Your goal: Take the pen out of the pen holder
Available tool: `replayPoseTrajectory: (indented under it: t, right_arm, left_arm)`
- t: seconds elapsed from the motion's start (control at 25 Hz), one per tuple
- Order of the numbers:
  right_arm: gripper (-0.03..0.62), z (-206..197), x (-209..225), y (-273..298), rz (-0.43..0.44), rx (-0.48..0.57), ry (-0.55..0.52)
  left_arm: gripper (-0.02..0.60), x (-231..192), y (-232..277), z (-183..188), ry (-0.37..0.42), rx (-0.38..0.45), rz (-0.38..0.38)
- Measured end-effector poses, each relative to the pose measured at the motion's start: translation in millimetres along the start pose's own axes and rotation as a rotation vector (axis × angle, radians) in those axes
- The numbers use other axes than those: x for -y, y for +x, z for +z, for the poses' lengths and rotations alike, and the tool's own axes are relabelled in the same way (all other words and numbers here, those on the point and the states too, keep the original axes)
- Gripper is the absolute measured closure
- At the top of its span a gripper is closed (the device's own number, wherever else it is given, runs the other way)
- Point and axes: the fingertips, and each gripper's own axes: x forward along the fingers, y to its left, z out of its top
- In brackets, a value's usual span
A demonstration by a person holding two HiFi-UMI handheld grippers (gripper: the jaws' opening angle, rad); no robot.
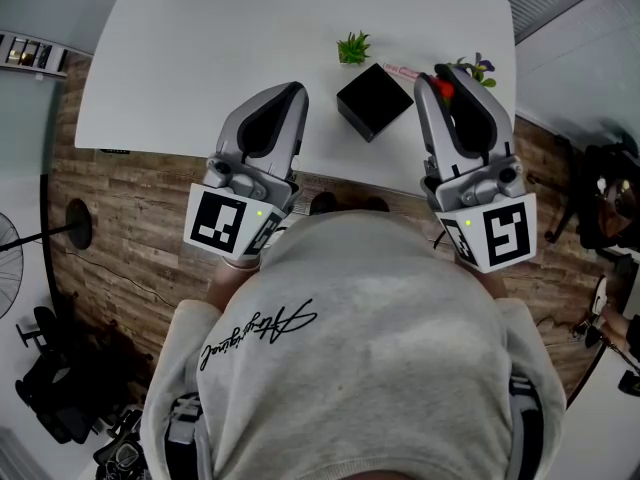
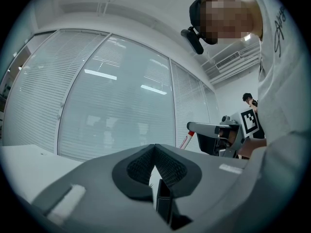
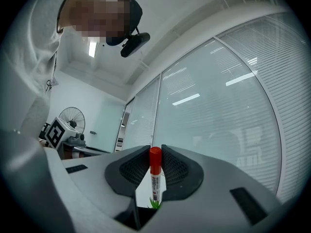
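Observation:
A black cube-shaped pen holder (image 1: 374,101) stands on the white table (image 1: 200,58), between the two grippers and a little beyond their tips. My right gripper (image 1: 440,76) is shut on a white marker pen with a red cap (image 1: 444,90). The pen stands upright between the pads (image 3: 155,174), cap on top, clear of the holder. My left gripper (image 1: 290,90) hovers at the table's near edge, left of the holder, shut with nothing in it (image 2: 154,149). In the left gripper view the right gripper (image 2: 214,129) shows with the pen (image 2: 184,141) sticking out of it.
A small green plant (image 1: 353,48) sits just behind the holder, and a purple-flowered plant (image 1: 480,68) stands by the right gripper's tip. A pink card (image 1: 402,71) lies between them. A wood floor lies under the table; a fan (image 1: 10,258) stands at left.

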Motion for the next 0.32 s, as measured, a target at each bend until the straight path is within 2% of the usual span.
replayPoseTrajectory:
  t: [0.32]
  right_arm:
    - [0.525,2.3,-2.5,-0.7,0.004,-0.001,-0.004]
  left_arm:
    - [0.581,1.0,-1.6,-0.6,0.002,-0.006,-0.003]
